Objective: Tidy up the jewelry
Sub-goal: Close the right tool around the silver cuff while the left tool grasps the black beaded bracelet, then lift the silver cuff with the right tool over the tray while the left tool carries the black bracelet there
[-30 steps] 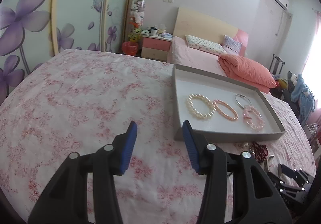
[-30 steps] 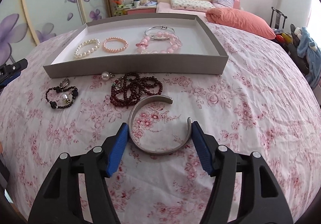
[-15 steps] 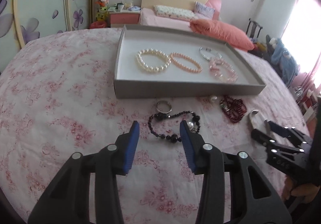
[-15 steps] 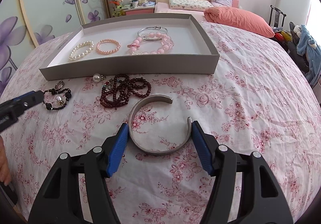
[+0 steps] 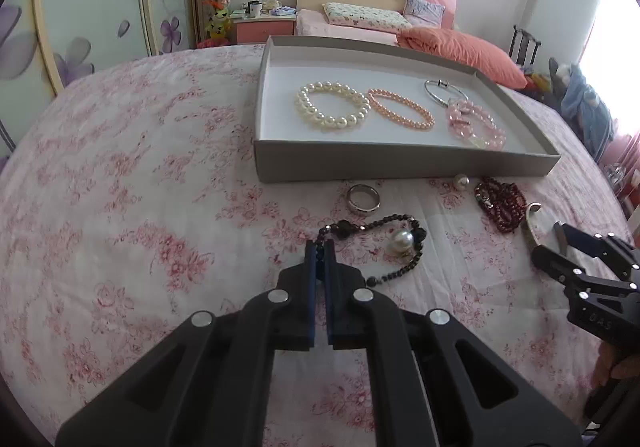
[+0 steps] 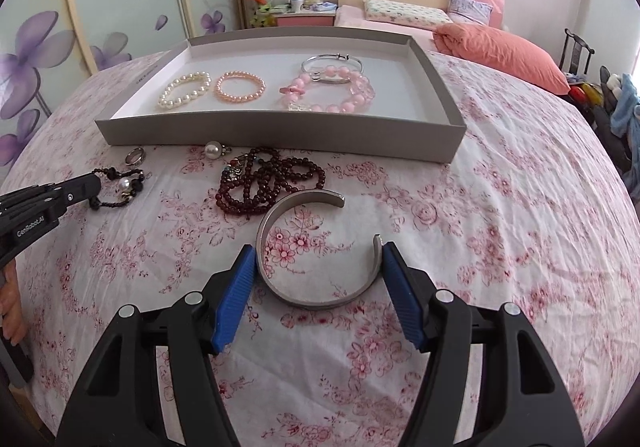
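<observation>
On floral bedspread [image 5: 120, 207]: left gripper [image 5: 319, 247] pinching black beaded bracelet [image 5: 384, 247].

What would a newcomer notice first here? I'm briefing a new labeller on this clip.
Probably the grey tray on the floral bedspread, holding pearl, peach, silver and pink bracelets. In front of it, the left gripper has its jaws shut on a black beaded bracelet. The right gripper, jaws open, straddles a silver cuff bangle near dark red beads.
</observation>
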A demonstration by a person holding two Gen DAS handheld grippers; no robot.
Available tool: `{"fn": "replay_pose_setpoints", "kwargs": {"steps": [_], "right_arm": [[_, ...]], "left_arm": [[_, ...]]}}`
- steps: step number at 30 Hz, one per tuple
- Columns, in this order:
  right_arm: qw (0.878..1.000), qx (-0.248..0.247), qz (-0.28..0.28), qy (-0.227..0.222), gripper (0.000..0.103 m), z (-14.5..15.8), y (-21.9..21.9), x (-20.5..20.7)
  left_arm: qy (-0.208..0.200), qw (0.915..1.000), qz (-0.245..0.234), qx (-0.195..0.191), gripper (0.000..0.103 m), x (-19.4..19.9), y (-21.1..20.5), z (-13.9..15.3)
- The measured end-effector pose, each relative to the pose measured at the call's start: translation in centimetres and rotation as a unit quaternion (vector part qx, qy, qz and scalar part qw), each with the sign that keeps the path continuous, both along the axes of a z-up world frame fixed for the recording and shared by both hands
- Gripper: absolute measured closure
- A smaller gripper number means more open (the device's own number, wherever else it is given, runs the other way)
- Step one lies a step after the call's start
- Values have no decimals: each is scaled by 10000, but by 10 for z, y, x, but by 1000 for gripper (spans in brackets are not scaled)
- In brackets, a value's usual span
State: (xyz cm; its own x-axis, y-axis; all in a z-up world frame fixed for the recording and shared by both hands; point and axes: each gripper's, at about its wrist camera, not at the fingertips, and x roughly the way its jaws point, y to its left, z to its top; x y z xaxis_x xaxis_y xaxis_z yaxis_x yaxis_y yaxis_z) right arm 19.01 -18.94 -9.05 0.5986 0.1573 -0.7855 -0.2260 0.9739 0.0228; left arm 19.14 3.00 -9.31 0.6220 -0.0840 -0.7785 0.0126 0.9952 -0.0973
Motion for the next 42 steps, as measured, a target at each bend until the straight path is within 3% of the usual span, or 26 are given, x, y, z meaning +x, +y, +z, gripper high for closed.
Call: {"fn": "replay_pose_setpoints", "kwargs": {"steps": [10,30,35,42], "right_arm": [[10000,9,12,3,39,0,0,1],[10000,5,12,-6,39,0,1,1],[10000,89,-12,-39,40,1,-2,-1],[9978,395,-102,-527,40,20,-14,-22]], "left_arm": [[9,9998,26,-210,96,0,7,0],[10,9999,12,-120,94,-1,4,0],[-14,9997,-235,-86,98,-3,-7,0],[-554,9966,-463,-393,98,-23,-9,20]]}}
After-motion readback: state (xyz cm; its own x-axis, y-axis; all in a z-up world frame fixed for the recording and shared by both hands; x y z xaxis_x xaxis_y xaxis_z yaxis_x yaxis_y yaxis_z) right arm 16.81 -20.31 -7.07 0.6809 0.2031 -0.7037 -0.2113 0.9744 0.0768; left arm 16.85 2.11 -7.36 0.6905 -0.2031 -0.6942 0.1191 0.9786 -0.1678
